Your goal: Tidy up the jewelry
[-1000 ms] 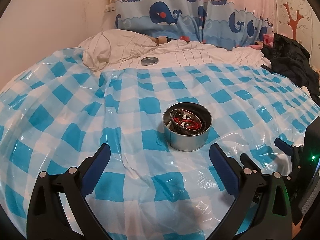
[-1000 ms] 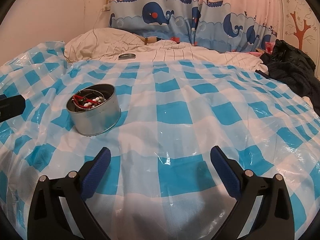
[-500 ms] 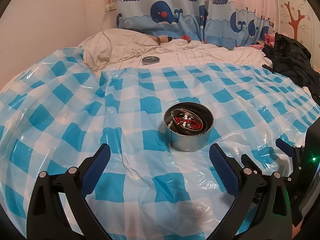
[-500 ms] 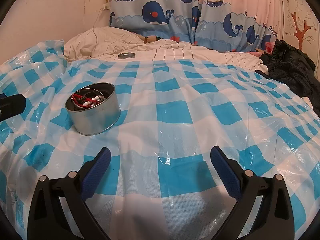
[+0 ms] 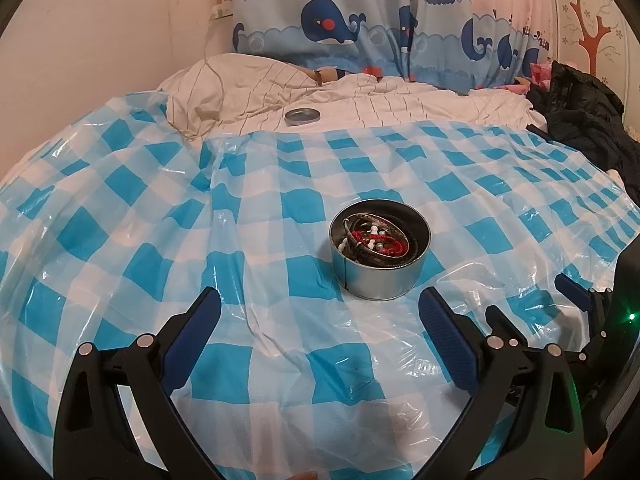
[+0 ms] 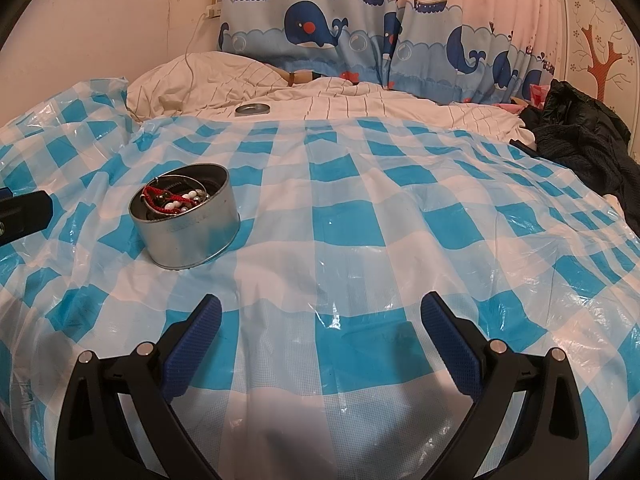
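Metal tin on blue-checked plastic sheet, jewelry heaped inside: red cord, white beads, bangles. Lid well behind tin, on striped bedding. Left gripper just short of tin, jaws wide, empty. Right gripper right of tin, likewise spread, empty. Gathering looks done; lidding left. No readable writing.

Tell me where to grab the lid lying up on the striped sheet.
Probably by its rim, coming straight down from above. The lid lies flat on the soft sheet, so its thin edge is all a claw could pinch; the left claw is open and more in line with it.
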`<state>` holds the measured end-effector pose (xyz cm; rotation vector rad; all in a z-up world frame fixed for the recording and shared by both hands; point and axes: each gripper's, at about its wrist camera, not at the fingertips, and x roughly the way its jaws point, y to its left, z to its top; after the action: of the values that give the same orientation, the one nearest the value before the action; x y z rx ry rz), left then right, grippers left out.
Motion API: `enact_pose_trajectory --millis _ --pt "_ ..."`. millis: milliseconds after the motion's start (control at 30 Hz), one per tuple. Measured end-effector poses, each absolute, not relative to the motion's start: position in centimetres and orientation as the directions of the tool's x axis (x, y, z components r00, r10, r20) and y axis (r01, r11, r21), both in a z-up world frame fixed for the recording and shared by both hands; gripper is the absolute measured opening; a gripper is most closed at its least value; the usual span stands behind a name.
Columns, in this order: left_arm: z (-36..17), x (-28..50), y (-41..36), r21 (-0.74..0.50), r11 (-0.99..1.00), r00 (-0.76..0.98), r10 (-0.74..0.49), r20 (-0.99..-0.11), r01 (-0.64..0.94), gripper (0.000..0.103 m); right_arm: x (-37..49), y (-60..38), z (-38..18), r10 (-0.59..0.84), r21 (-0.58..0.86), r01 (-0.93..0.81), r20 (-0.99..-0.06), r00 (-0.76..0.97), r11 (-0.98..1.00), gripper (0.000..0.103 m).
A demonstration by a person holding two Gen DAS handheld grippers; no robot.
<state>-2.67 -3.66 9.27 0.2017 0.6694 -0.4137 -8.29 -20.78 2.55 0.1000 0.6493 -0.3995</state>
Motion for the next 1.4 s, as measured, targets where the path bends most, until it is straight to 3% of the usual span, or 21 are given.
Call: enact_pose_trajectory --millis 1267,1400 --pt "8.4 -2.3 -3.7 0.045 0.903 0.694 -0.297 -0.656 0.428 0.095 -8.3 -21.0 2.5 -0.33 -0.036 0.391 -0.612 0.719 0.92 0.096" --pt "8.1 -1.8 -3.6 0.0 0.903 0.666 -0.316 -0.676 0.429 0.095 -8.5 -21.1 2.3 -0.329 -0.036 0.391 -0.613 0.718 0.92 0.096"
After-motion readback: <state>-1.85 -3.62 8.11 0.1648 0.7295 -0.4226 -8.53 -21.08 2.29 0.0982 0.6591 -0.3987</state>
